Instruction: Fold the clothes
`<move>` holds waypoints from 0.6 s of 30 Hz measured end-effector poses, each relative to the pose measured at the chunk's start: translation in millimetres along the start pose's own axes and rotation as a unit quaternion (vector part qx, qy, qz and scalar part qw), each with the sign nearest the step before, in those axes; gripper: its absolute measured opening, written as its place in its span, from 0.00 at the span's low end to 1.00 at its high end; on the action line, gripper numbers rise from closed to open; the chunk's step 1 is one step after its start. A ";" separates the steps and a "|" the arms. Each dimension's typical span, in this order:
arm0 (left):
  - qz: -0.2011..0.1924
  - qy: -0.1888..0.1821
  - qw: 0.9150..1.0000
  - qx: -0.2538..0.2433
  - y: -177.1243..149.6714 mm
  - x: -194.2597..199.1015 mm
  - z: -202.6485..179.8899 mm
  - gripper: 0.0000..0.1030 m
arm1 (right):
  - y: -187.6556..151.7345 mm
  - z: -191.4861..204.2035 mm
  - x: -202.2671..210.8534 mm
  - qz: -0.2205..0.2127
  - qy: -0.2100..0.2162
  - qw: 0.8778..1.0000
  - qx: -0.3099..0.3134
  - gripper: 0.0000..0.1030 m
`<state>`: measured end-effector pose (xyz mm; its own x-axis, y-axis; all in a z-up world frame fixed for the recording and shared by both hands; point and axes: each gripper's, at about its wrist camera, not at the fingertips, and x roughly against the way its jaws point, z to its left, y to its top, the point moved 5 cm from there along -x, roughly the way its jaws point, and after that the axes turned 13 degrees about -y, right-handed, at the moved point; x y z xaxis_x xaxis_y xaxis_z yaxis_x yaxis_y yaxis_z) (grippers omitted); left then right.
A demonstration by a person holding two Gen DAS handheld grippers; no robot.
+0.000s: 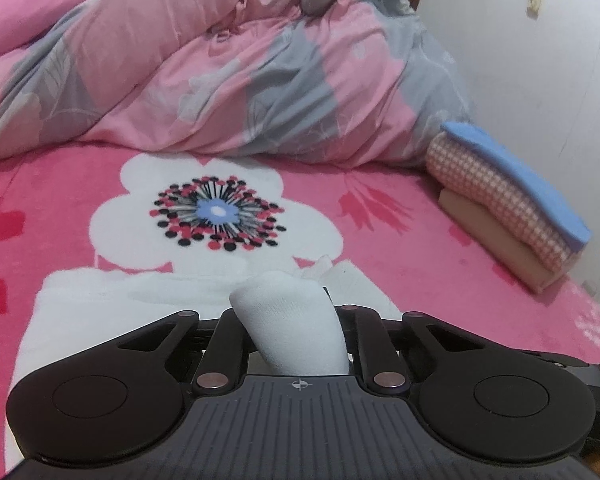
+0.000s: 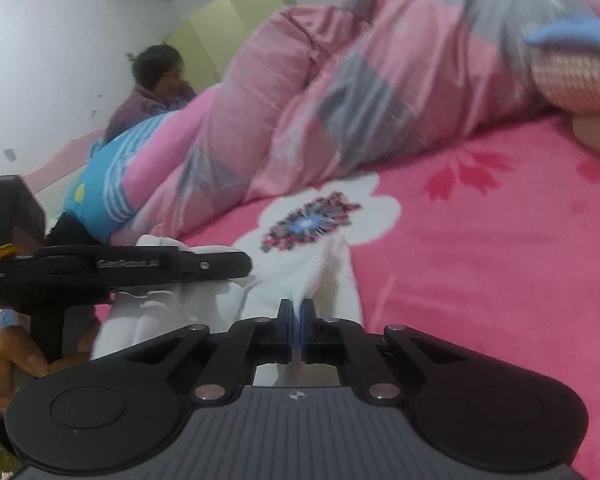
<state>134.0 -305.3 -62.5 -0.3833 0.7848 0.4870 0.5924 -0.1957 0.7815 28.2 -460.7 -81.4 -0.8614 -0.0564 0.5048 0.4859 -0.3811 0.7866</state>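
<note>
Black claw [image 2: 296, 320] linkages, silver pivot screws, ribbed grey housing, blue pads [image 2: 302, 324]

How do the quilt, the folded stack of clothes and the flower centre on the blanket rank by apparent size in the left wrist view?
1. Quilt, largest by far.
2. Folded stack.
3. Flower centre, though it looks close to the stack, so the last two are unsure.

A white knitted cotton garment [image 1: 288, 320] lies crumpled at the near edge of the pink flower-patterned bed cover [image 1: 400, 248]. One bunched fold rises as a rounded hump in the left wrist view; in the right wrist view another thin fold [image 2: 300, 280] is drawn up taut.
</note>
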 end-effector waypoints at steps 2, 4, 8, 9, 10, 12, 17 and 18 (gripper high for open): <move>0.001 -0.001 1.000 0.000 -0.5 -0.6 0.3 0.12 | -0.3 -2.4 1.1 -0.003 0.002 1.000 -0.008 0.02; -0.001 -0.004 1.000 -0.004 0.1 0.8 -1.9 0.12 | 0.2 -0.1 6.3 -0.014 -0.002 1.000 -0.001 0.02; 0.006 -0.001 1.000 -0.006 -2.3 -5.0 -1.8 0.12 | -1.0 -3.2 4.0 -0.010 -0.007 1.000 -0.007 0.02; 0.009 0.000 1.000 -0.006 -3.5 -7.3 -1.1 0.12 | -2.3 -6.4 -0.2 -0.001 -0.009 1.000 -0.014 0.02; 0.014 0.001 1.000 -0.006 -4.9 -9.9 -0.2 0.13 | -3.7 -9.6 -4.5 0.008 -0.011 1.000 -0.020 0.02; 0.020 0.002 1.000 -0.005 -6.5 -13.2 1.2 0.13 | -4.8 -15.4 -9.2 0.021 -0.016 0.999 -0.035 0.02; 0.018 0.001 1.000 -0.001 -6.4 -12.3 2.2 0.13 | -4.1 -40.0 14.1 0.008 0.002 0.993 -0.114 0.04; 0.018 0.001 1.000 -0.001 -6.4 -12.2 2.3 0.13 | -7.0 -44.8 24.5 0.004 0.023 0.991 -0.130 0.04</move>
<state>136.5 -312.3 -74.4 -0.3638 0.7760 0.5152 0.6048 -0.2239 0.7643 -2.9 -500.7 -90.5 -0.8660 -0.0998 0.4899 0.4436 -0.6054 0.6608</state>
